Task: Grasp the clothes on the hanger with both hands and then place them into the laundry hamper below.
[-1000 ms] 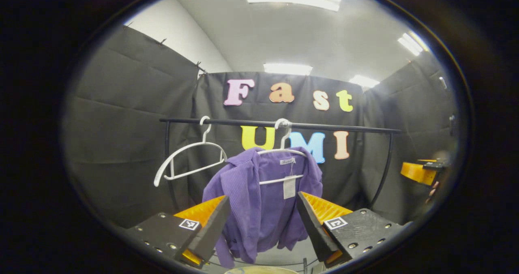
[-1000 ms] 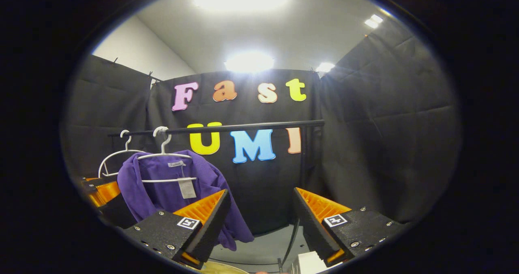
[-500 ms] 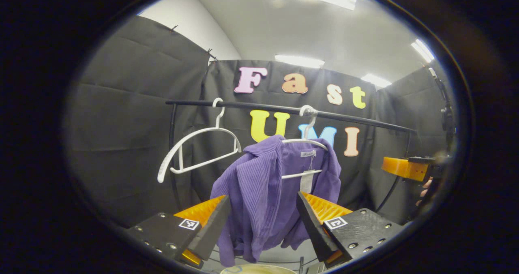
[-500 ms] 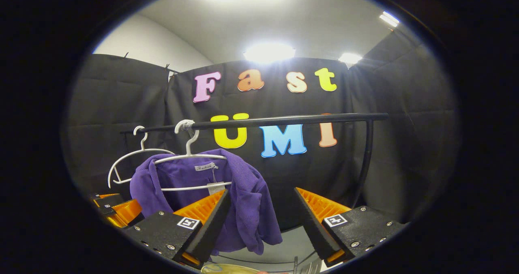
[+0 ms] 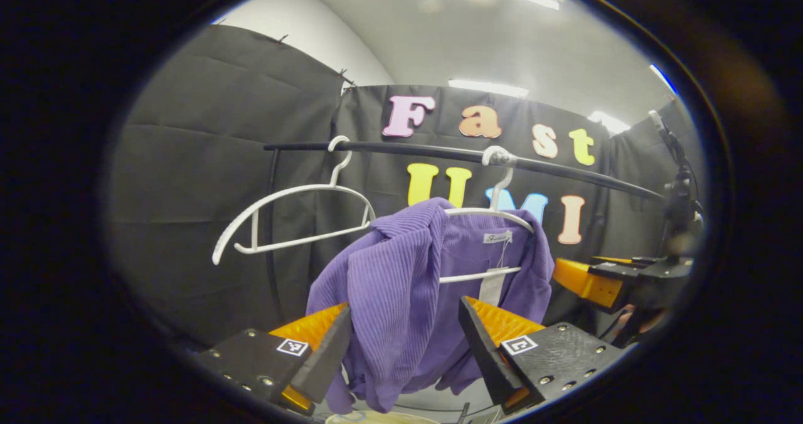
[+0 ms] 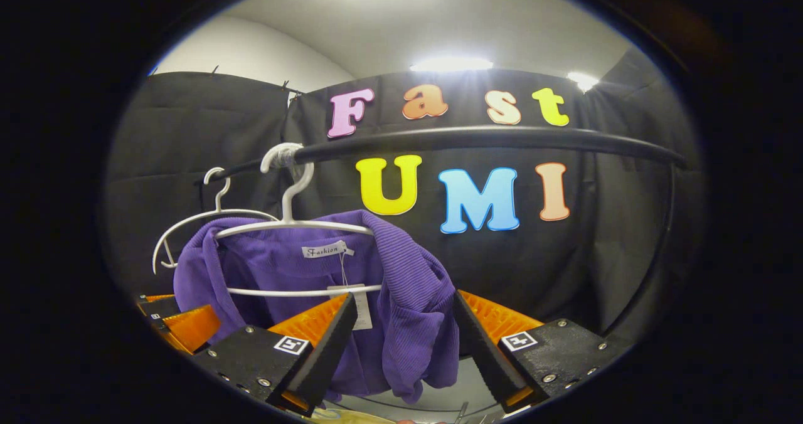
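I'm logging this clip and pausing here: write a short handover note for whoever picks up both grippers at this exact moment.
Left gripper: open, its fingers on either side of the hanging left front panel of the purple garment, not clamped.
Right gripper: open, framing the garment's right panel, not clamped.
The garment hangs on a white hanger on the black rail; an empty white hanger hangs beside it. A pale rim at the bottom edge of the left gripper view may be the hamper; cannot confirm.
Done: both grippers lined up on the garment.
Left: close both, pull the garment off the hanger, lower it into the hamper.
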`<move>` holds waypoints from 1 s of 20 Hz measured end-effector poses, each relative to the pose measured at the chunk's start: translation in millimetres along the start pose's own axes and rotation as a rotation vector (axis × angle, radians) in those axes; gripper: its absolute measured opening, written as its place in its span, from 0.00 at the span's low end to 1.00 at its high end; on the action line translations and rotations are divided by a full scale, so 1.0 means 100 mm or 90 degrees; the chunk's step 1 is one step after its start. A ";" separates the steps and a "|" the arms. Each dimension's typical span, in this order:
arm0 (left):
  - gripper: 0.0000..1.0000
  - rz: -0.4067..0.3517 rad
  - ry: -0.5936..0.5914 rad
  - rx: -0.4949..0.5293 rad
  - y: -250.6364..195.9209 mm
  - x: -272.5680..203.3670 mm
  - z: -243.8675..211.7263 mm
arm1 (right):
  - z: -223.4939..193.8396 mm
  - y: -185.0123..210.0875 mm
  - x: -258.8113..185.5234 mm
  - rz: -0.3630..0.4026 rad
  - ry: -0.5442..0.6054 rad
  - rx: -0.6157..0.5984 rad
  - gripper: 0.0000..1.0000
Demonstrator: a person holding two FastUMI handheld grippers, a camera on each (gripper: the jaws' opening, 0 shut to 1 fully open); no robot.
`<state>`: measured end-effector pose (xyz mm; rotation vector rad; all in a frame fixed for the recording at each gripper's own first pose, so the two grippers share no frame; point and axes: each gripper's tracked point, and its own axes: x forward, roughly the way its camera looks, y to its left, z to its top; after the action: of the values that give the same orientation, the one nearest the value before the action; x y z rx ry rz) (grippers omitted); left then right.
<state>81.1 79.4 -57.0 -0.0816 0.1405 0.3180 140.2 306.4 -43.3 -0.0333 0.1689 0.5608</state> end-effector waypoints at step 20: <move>0.58 0.208 -0.033 0.030 0.21 0.46 0.02 | -0.54 0.00 1.03 0.100 0.001 0.036 0.82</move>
<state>118.3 113.4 -63.4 -0.0030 0.1096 0.6417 218.2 356.4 -114.3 0.0344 0.1904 0.7126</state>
